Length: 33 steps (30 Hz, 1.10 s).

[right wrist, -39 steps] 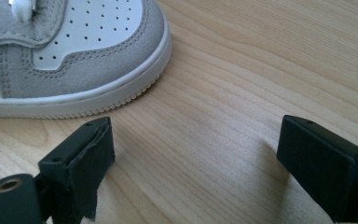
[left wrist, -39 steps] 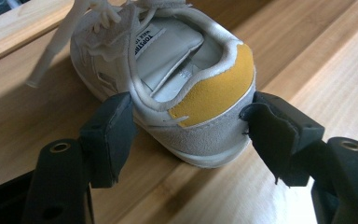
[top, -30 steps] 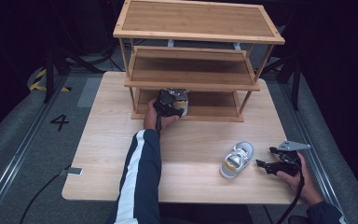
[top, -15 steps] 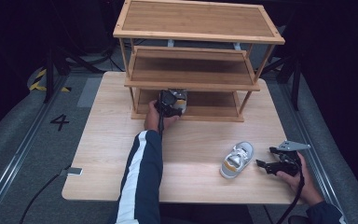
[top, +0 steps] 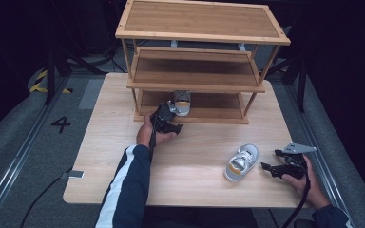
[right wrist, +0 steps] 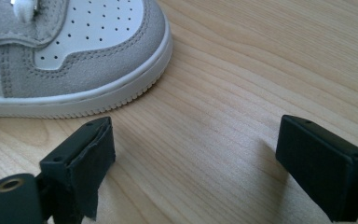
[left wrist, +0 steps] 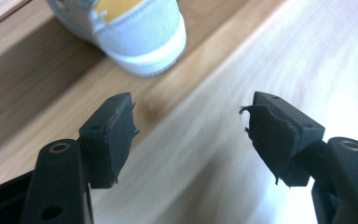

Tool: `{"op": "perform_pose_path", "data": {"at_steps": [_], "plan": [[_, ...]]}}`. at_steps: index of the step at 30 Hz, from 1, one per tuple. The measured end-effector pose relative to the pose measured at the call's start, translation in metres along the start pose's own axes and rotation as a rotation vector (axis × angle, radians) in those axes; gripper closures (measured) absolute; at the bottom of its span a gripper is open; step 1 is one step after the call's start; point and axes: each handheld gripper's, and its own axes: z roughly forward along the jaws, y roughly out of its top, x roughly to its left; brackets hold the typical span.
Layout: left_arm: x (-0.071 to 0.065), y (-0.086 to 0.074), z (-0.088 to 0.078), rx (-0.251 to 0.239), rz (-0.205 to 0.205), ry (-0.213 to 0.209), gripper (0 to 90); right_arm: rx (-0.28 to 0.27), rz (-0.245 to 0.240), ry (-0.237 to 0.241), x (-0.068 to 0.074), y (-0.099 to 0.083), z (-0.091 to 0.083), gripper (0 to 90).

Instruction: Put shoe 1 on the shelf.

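The shoe on the shelf [top: 181,101] at the middle of the high view is white and grey with a yellow patch at its heel. The other shoe [top: 241,162], lower right, is white and grey with yellow too, and its white toe has tiny dots. The shelf [top: 199,80] is warm brown wood. The table [top: 190,156] is pale wood with thin stripes. Both tongs [top: 165,124] [top: 278,166] are black. The sleeve [top: 123,190] at the bottom is dark blue with a white stripe.
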Motion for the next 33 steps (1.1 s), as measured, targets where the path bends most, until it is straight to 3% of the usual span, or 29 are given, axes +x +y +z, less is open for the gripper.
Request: {"op": "perform_pose_path", "data": {"at_steps": [3,5,7,8,11,13,19,24,31,33], "plan": [[-0.009,-0.019,-0.022,-0.01,0.026,-0.009,30.0,0.0,0.001,0.0,0.0,0.0,0.0,11.8],[-0.013,-0.026,-0.028,-0.015,0.034,-0.014,30.3,0.0,0.001,0.0,0.0,0.0,0.0,11.8],[-0.018,-0.038,-0.037,-0.015,0.072,0.005,30.4,0.0,0.001,0.001,0.0,0.0,0.0,11.8],[-0.02,-0.046,-0.043,0.0,0.077,0.003,30.4,0.0,0.001,0.001,0.0,0.0,0.0,11.8],[-0.023,-0.062,-0.054,-0.022,0.074,0.006,30.3,-0.001,0.001,0.005,0.0,0.0,0.0,12.0],[-0.023,-0.073,-0.064,-0.007,0.088,-0.013,29.8,-0.001,0.001,0.005,0.0,0.0,0.0,12.0],[-0.03,-0.109,-0.086,0.031,0.12,0.0,25.2,-0.001,0.0,0.005,0.0,0.0,0.0,12.0],[-0.035,-0.129,-0.103,0.019,0.127,0.026,24.1,-0.001,0.001,0.005,0.0,0.0,0.0,11.9],[-0.035,-0.167,-0.121,0.022,0.084,-0.003,22.4,-0.001,0.0,0.004,0.0,0.0,0.0,12.0],[-0.034,-0.176,-0.122,0.044,0.063,-0.013,22.7,-0.001,-0.001,0.005,0.0,0.0,0.0,12.0]]}}
